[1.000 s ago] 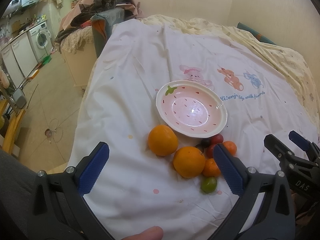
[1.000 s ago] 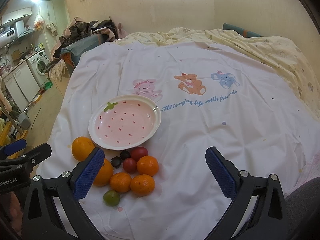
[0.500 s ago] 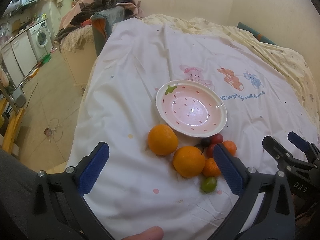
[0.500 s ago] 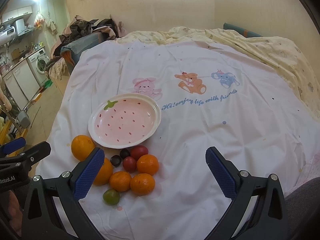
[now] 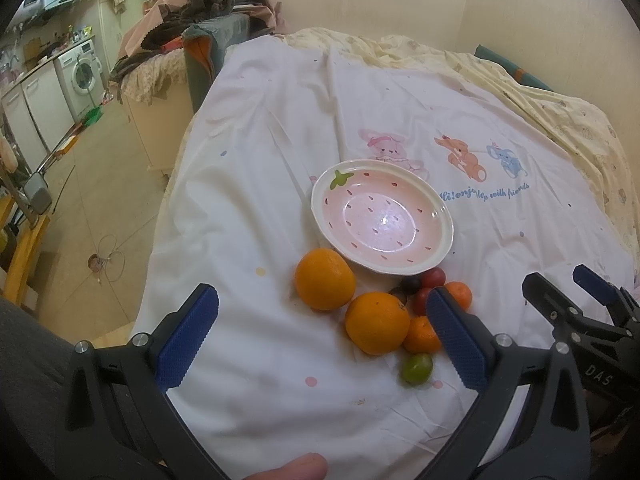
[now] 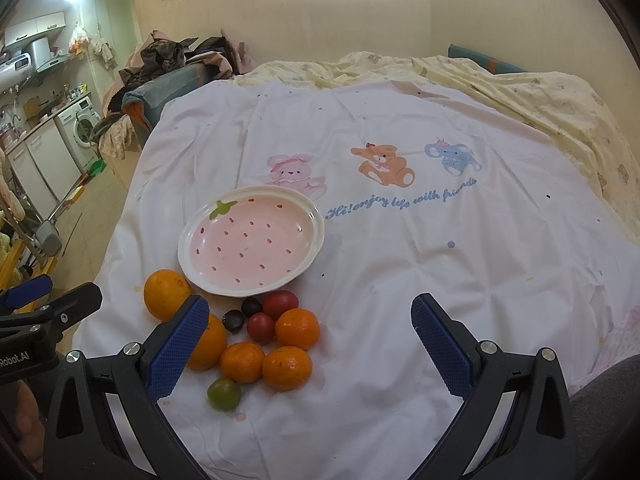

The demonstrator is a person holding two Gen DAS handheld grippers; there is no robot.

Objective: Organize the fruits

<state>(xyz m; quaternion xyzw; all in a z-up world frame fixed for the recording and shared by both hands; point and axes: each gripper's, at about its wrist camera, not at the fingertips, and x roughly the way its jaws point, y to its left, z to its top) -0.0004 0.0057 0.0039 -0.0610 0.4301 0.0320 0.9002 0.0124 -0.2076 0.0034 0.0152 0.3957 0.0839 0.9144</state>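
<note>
An empty pink strawberry-pattern bowl (image 5: 382,218) (image 6: 251,240) sits on a white printed sheet. In front of it lies a cluster of fruit: two large oranges (image 5: 325,279) (image 5: 377,322), several small mandarins (image 6: 297,329), red and dark cherry tomatoes (image 6: 280,304), and one green one (image 6: 224,393) (image 5: 416,368). My left gripper (image 5: 322,336) is open and empty, hovering just short of the oranges. My right gripper (image 6: 310,344) is open and empty, above the sheet near the mandarins; it also shows in the left wrist view (image 5: 568,292).
The sheet covers a bed (image 6: 440,240) with a yellow blanket (image 6: 540,92) at the far side. A pile of clothes (image 5: 204,4) lies beyond the bed's left corner. The bed's left edge drops to a tiled floor (image 5: 96,208) with a washing machine (image 5: 82,70).
Both grippers have barely moved; the view shifted very slightly. Nothing was taken hold of or let go.
</note>
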